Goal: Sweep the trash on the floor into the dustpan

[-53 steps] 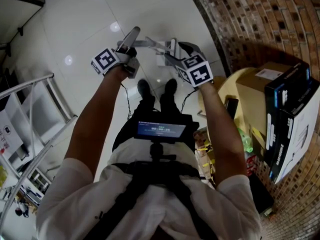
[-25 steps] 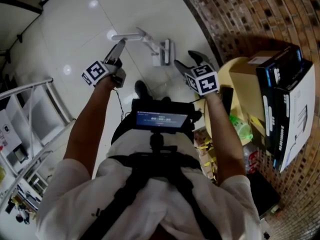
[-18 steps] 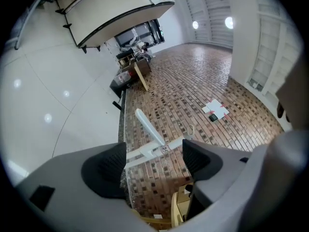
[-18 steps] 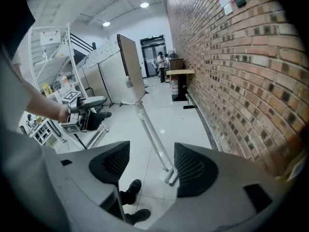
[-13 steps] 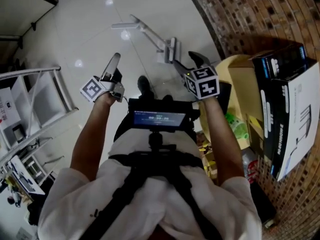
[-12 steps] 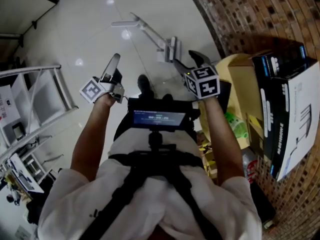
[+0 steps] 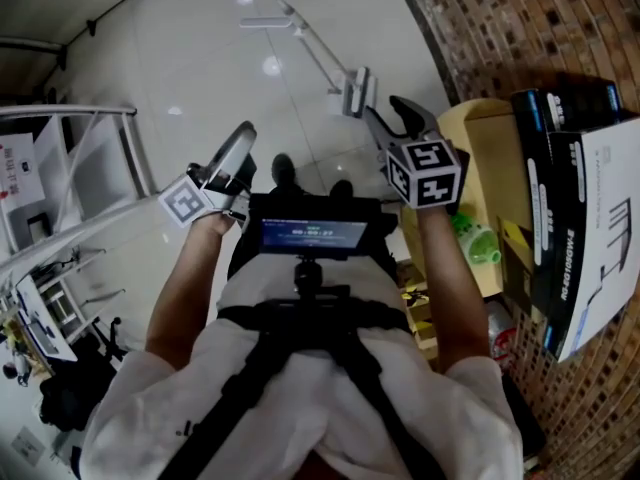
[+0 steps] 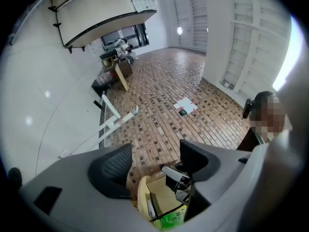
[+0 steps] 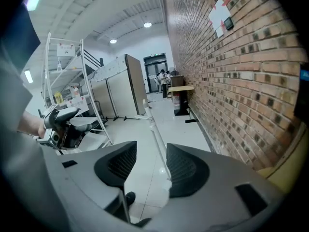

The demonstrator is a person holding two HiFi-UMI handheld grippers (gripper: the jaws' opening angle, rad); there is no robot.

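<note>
Boxes (image 7: 575, 208) against brick wall (image 7: 520, 28), rack (image 7: 133, 158) left, long-handled tool (image 7: 325, 63) ahead

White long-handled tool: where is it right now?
Head view, top centre: the white long-handled tool sits on the tile floor ahead of the person's shoes, its head just beyond the right gripper, near the foot of the brick wall.

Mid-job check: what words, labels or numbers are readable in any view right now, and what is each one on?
No text reads clearly in any view.
Chest screen: a row of pale figures, too blurred to read.
Black box: white print along its edge, too small to read.
Shelf sign: red and white print, too small to read.
Green bottle: label blurred.
White sheet on the brick wall: no legible print.
</note>
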